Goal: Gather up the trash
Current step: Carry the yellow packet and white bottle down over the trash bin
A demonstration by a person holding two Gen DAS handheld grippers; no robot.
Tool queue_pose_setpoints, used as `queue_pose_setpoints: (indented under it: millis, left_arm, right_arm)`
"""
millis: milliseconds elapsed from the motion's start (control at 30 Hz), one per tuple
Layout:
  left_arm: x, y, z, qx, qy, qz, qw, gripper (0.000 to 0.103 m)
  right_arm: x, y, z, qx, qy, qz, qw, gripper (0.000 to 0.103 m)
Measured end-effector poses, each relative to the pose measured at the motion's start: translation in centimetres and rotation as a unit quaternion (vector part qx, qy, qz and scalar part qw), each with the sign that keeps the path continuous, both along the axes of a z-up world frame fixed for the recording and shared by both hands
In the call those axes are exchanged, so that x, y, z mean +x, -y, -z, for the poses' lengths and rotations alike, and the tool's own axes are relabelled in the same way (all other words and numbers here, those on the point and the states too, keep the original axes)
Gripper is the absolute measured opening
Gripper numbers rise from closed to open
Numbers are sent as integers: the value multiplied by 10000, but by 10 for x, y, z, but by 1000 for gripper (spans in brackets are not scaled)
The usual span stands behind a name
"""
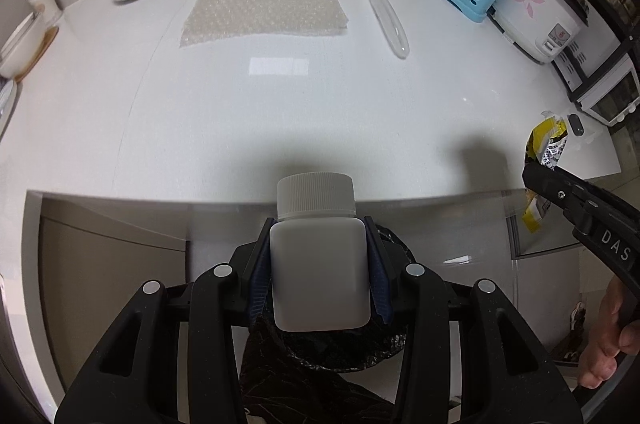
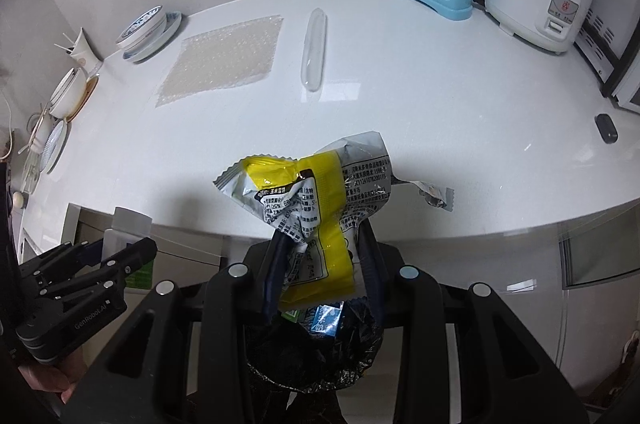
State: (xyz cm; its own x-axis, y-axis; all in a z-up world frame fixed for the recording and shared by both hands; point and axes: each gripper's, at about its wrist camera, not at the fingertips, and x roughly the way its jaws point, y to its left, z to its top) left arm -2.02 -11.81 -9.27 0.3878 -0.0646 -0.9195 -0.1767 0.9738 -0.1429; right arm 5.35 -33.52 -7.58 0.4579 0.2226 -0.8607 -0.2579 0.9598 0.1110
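A white plastic bottle (image 1: 319,256) with a ribbed screw cap is held upright between the jaws of the left gripper (image 1: 320,272), the blue pads pressed against its two flat sides and the cap pointing away from the camera toward the counter (image 1: 280,96). Directly beneath the bottle, off the front edge of the counter, the black-lined trash bin (image 1: 352,348) is seen, so the drop is judged to lie straight down rather than forward. In the right wrist view a crumpled yellow and silver snack wrapper (image 2: 316,216) is clamped by the jaws of the right gripper (image 2: 320,264), its long axis running up and away from the jaws, with the same bin (image 2: 316,356) below it (a blue-and-white carton already lies inside). Both grippers are thus held over the bin's mouth, the right gripper at the left one's right side; which is lower cannot be told. Still lying on the counter, well apart from both grippers, are a sheet of bubble wrap (image 1: 266,10) and a clear elongated plastic case (image 1: 387,18), its long axis pointing roughly toward the counter's front edge; the case appears nearer the right arm, the bubble wrap nearer the left.
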Motion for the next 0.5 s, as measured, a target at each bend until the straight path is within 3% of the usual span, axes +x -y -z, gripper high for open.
queue_pose_setpoints:
  millis: [200, 500]
  left_arm:
    - [-24, 5, 18, -50, -65, -106, 9999, 41]
    - [-37, 4, 53, -228, -173, 111, 9995, 41]
  right_arm:
    - [-24, -1, 13, 58, -99, -87, 9999, 32]
    - [-46, -6, 40, 50, -209, -133, 9997, 32]
